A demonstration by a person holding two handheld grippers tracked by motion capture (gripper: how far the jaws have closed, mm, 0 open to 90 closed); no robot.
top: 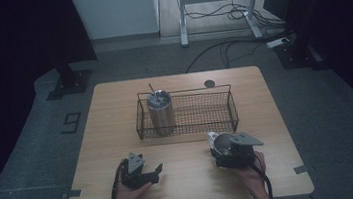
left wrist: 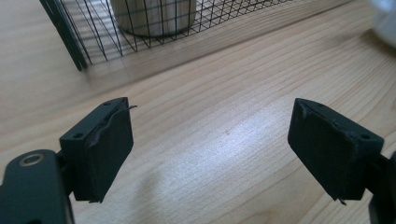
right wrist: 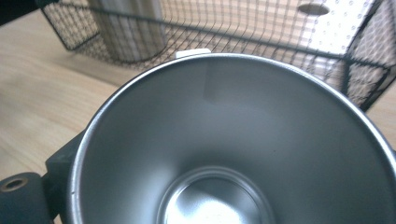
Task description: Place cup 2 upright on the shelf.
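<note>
Right gripper [top: 224,150] has its fingers clamped around a steel cup [right wrist: 233,154] at about 5 o'clock on the counter [top: 267,119], mouth tipped toward the hand; the wire basket [top: 186,113] sits just beyond at 12. Left gripper [top: 145,176] hangs wide open, empty, farther off.

Wire basket [top: 225,105] mid-table, steel tumbler [top: 160,112] with straw upright in its left end, dark disc [top: 209,83] behind

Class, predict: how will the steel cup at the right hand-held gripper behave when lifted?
The steel cup looks rigid, so the right hand-held gripper probably won't dent it. Its polished wall may slip between pads. Empty and thin-walled, it is likely light; on its side, it could roll.
</note>
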